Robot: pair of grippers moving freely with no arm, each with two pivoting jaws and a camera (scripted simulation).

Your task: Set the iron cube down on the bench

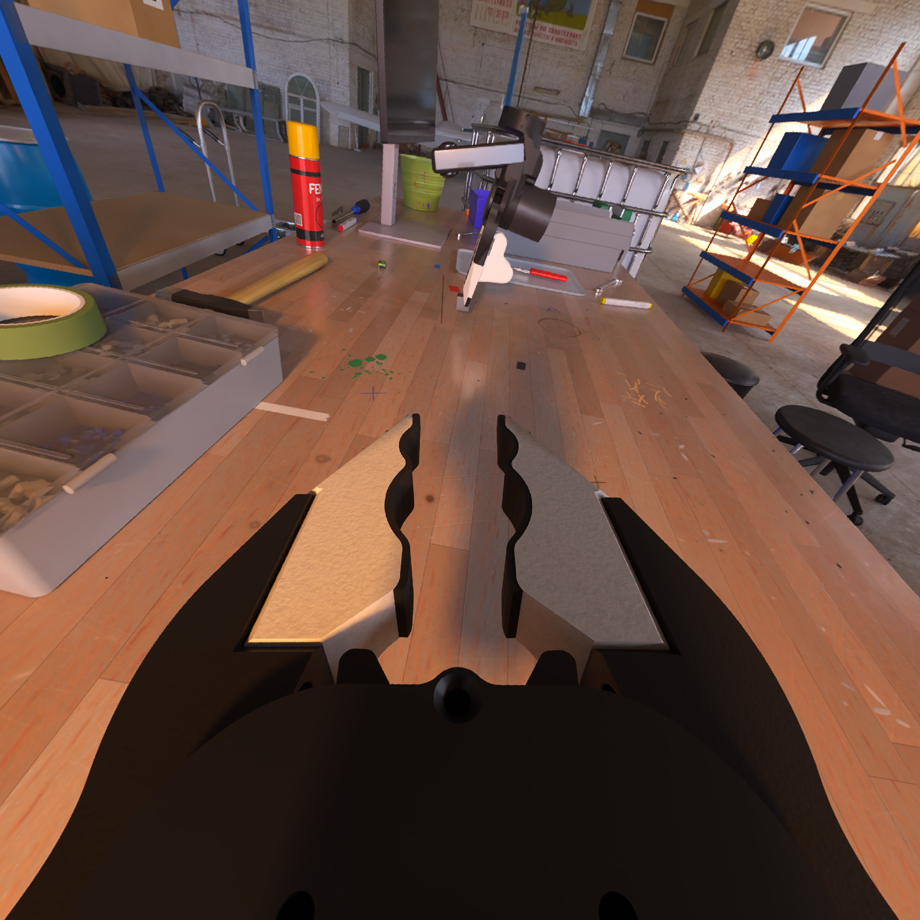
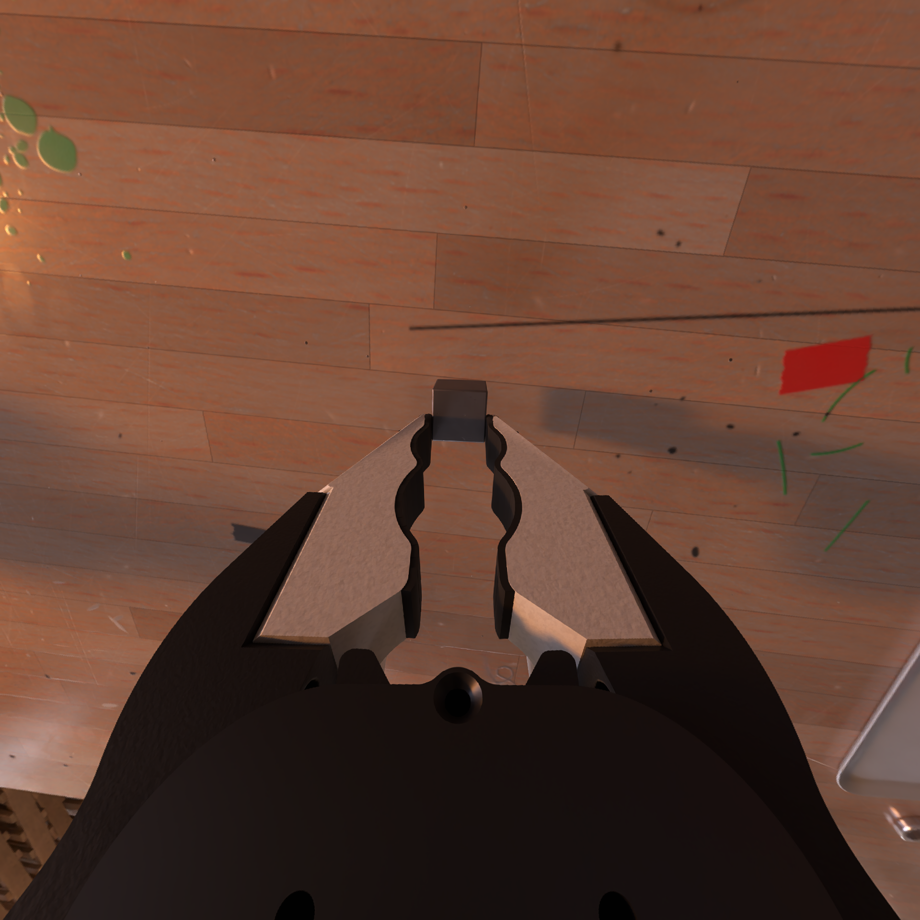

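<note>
Left wrist view, L to R: tape roll point(image 1: 42, 318) on a parts box point(image 1: 149, 398), both cut off at the frame edge. Red spray can point(image 1: 306, 186) w/ yellow cap bears white lettering, partly turned away. Bench point(image 1: 547, 448) runs ahead. Left gripper point(image 1: 458, 428) jaws apart, nothing between them. Farther off, right gripper point(image 1: 467, 301) points down at the bench; cube point(image 1: 463, 304) at its tips is tiny, hard to make out here. Wall poster point(image 1: 547, 20) up top, writing on it.

Right wrist view shows more: right gripper point(image 2: 459, 423) clamped on the grey cube point(image 2: 459, 405), pinched at the fingertips over bench point(image 2: 249, 348) planks. Can't tell if cube touches the wood. Red tape point(image 2: 826, 363) to the right; tray point(image 2: 886, 737) corner cut off.
</note>
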